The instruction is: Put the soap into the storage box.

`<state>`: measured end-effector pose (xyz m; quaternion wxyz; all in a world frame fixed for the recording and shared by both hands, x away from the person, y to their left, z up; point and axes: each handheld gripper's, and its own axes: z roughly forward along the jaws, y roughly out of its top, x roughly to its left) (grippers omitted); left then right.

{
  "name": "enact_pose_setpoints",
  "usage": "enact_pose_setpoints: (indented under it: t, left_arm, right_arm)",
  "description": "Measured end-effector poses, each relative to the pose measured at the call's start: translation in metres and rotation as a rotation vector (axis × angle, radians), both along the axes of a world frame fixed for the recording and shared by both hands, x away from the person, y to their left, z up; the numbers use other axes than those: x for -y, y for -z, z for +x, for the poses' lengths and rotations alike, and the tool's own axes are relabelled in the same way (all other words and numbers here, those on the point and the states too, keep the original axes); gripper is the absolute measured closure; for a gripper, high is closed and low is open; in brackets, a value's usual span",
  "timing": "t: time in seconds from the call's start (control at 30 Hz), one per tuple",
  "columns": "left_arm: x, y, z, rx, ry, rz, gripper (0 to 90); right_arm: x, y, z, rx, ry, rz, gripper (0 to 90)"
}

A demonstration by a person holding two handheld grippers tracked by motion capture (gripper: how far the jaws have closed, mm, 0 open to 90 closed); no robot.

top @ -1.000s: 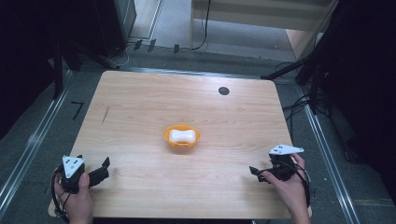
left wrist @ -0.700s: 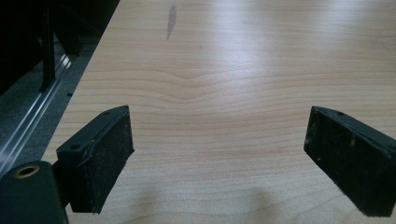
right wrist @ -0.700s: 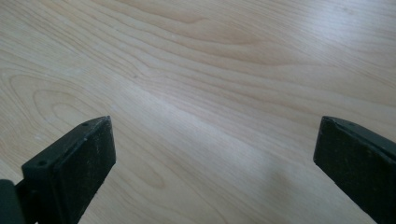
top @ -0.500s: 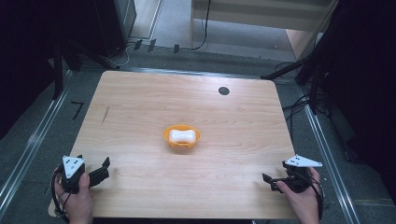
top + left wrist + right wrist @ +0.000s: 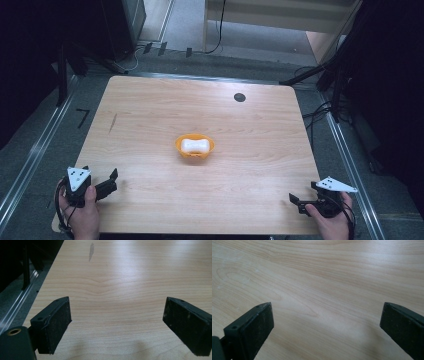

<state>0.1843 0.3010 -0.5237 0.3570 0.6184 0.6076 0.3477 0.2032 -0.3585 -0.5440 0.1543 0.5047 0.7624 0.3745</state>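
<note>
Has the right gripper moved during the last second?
Yes. The right gripper has drawn back from the orange bowl to the table's near right corner.

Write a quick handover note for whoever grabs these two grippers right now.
Left gripper: open, empty, at the near left corner of the light wooden table.
Right gripper: open, empty, at the near right edge.
The small orange bowl sits mid-table with a white bone-shaped object lying in it, apart from both grippers.
Done: the white piece is in the bowl.
Left: nothing is held; any next grasp starts from scratch.
</note>
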Motion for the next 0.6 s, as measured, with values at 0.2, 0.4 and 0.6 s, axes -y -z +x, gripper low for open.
enact_pose_setpoints:
  t: [0.2, 0.4, 0.6]
  left_arm:
    - [0.001, 0.0, 0.0, -0.003, 0.005, 0.009, 8.3]
    - [0.002, 0.0, 0.0, -0.003, 0.006, 0.013, 8.3]
    - [0.003, 0.0, 0.0, -0.005, 0.006, 0.031, 8.4]
  right_arm:
    - [0.009, 0.003, -0.01, 0.021, 0.022, 0.025, 0.0]
    - [0.014, 0.005, -0.018, 0.043, 0.026, 0.041, 0.0]
    - [0.02, 0.005, -0.024, 0.072, 0.047, 0.079, 0.0]
